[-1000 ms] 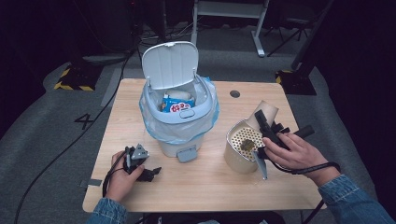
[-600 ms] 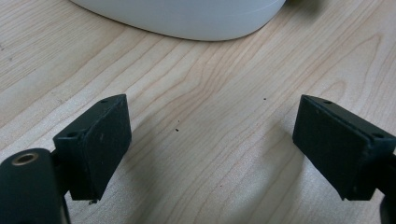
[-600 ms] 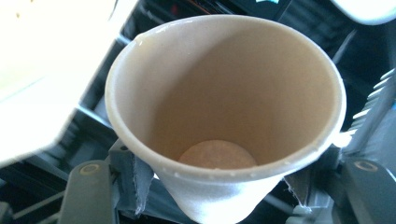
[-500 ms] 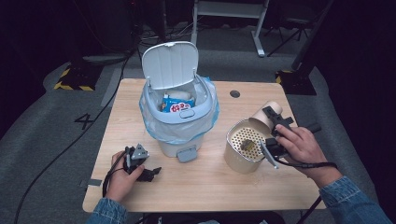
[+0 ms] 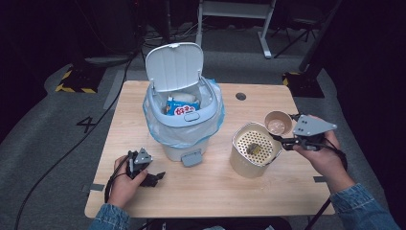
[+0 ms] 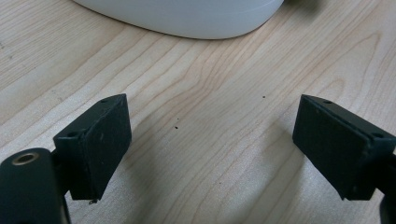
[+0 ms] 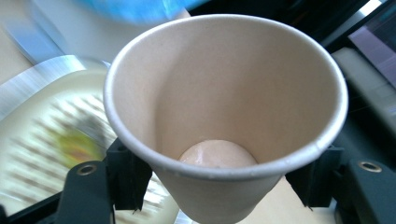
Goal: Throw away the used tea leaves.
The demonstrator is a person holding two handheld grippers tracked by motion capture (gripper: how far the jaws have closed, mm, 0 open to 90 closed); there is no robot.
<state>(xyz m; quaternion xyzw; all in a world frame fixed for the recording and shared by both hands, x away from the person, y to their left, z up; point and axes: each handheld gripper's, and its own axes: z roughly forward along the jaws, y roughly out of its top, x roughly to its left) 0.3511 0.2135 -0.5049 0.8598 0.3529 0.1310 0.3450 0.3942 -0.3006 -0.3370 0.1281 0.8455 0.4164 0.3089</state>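
Your right gripper has its jaws clamped on a paper cup, one jaw on each side of the cup's lower wall. The jaws have just been easing apart a little, with the cup between them. In the right gripper view the cup's mouth faces the camera, and a little pale residue lies in its bottom. From the high view you hold the cup off the table, at the far right edge of a cream canister with a perforated insert; a scrap of something lies on that insert.

Your left gripper rests on the wooden table at the near left, jaws spread wide with bare wood between them. Just beyond its jaws stands the base of a white pedal bin, lid up, lined with a blue bag. A packet with red lettering lies inside the bin.
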